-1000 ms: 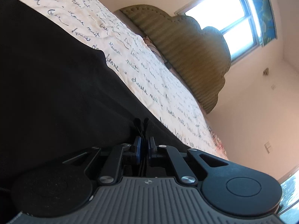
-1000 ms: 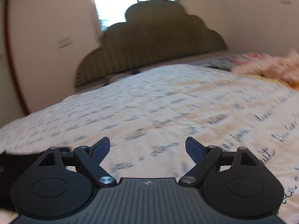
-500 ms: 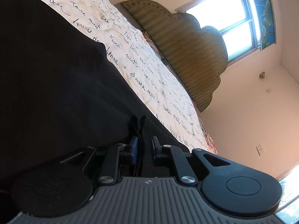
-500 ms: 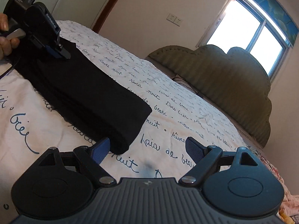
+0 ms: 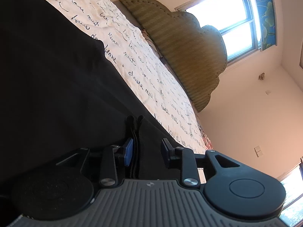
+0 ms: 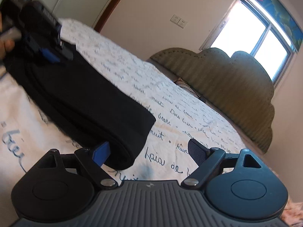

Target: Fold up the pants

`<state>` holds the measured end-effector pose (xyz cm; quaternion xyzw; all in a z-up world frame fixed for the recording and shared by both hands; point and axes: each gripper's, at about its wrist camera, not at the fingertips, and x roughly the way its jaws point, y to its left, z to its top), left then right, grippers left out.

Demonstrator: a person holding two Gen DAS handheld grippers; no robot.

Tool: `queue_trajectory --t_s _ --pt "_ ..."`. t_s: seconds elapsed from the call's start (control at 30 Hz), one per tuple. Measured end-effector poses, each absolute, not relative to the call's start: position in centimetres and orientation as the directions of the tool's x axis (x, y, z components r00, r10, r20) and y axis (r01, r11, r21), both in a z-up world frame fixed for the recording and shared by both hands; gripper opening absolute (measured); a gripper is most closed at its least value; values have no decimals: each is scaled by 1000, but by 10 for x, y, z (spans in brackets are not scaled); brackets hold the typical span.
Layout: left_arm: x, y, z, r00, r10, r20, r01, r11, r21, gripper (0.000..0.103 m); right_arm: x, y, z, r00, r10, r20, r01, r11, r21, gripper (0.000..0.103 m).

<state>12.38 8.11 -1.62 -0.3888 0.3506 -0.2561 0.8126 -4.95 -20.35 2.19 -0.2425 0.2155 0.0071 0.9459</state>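
Note:
The black pants (image 6: 81, 94) lie folded into a long strip on the bed (image 6: 170, 102). In the left wrist view the pants (image 5: 47, 79) fill the left side, with a black drawstring (image 5: 134, 132) running between the fingers. My left gripper (image 5: 146, 152) is open over the waist end, its jaws apart around the drawstring. It also shows in the right wrist view (image 6: 47, 45), blurred, at the far end of the pants. My right gripper (image 6: 149, 151) is open at the near end of the strip, its left finger (image 6: 100, 153) against the cloth.
The bed cover is white with dark handwriting. A green padded headboard (image 6: 227, 83) stands at the far end under a bright window (image 6: 255, 41). A wall socket (image 6: 179, 20) and a door frame are at the back left.
My left gripper has opened and let go of the drawstring and waist. My right gripper swung round from the headboard and came close to the near end of the pants.

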Motion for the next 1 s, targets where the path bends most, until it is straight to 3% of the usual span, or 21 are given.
queue_trajectory --t_s 0.1,0.53,0.63,0.7,0.77,0.87,1.0 --pt "124 80 -16 623 -689 -372 145 568 -810 40 -45 -208 20 896 -152 -418 -82 867 -492 88" --pt "128 81 -20 616 -704 -353 154 547 -822 45 -27 -193 3 875 -153 -460 -112 860 -499 87" --pt "129 83 -21 613 -710 -347 153 538 -829 46 -29 -201 -1 866 -107 -489 -137 889 -436 64" --pt "131 85 -22 606 -718 -342 140 520 -843 50 -33 -200 -7 874 -92 -478 -134 899 -418 59" --pt "131 86 -19 597 -714 -365 95 515 -852 55 -36 -196 -10 880 -77 -469 -148 894 -423 43" --pt "121 83 -6 588 -696 -412 75 554 -829 72 -39 -187 -12 886 -82 -456 -162 867 -471 39" --pt "109 66 8 576 -649 -496 98 658 -747 79 -39 -186 -13 885 -78 -458 -169 864 -474 37"
